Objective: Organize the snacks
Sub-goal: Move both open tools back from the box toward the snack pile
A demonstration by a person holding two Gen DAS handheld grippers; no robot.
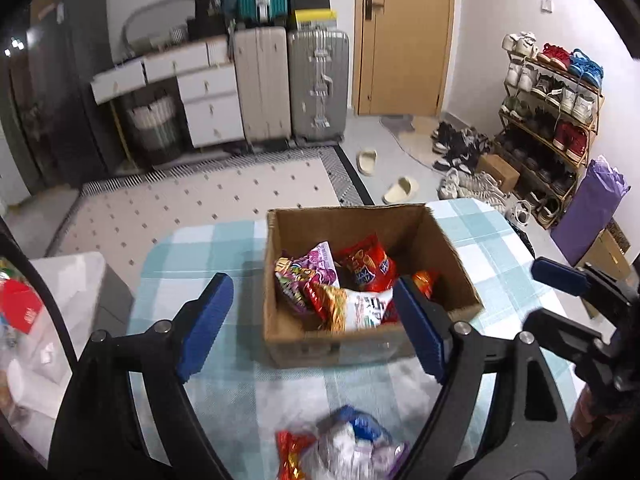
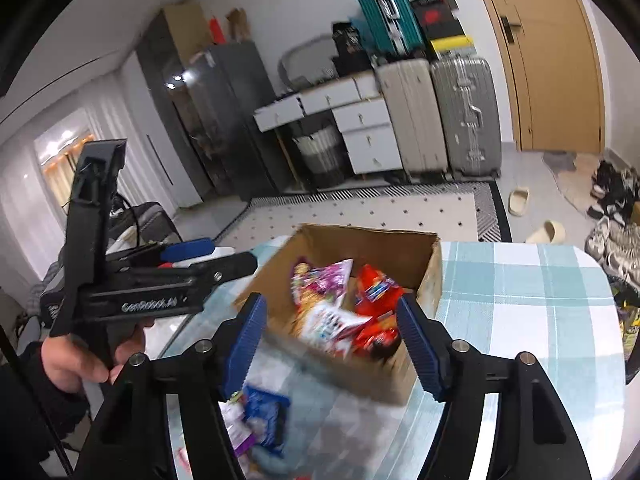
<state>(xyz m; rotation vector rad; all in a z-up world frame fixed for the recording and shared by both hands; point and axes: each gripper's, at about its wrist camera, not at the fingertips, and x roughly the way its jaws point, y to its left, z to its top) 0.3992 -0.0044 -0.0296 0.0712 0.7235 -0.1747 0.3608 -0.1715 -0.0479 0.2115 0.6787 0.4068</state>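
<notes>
A cardboard box [image 1: 424, 236] [image 2: 384, 244] stands open on the checked blue-and-white tablecloth [image 1: 192, 264] [image 2: 520, 280]. Inside it lie a purple bag [image 1: 316, 268], a red bag [image 1: 368, 264] and a white-and-orange bag [image 1: 360, 308]. Several loose snack packets [image 1: 344, 444] [image 2: 256, 420] lie on the cloth nearer to me than the box. My left gripper [image 1: 312, 300] is open above the cloth, on the near side of the box, and grips nothing. My right gripper [image 2: 330, 308] is open too, with nothing between its pads. A hand [image 2: 80, 356] holds the left gripper.
A low white side table [image 1: 68, 280] with packets stands left of the table. Beyond lie a dotted rug [image 1: 200, 196], suitcases [image 1: 316, 84], a white drawer unit [image 1: 208, 100], a wooden door [image 1: 404, 36], slippers [image 1: 400, 190] and a full shoe rack [image 1: 552, 112].
</notes>
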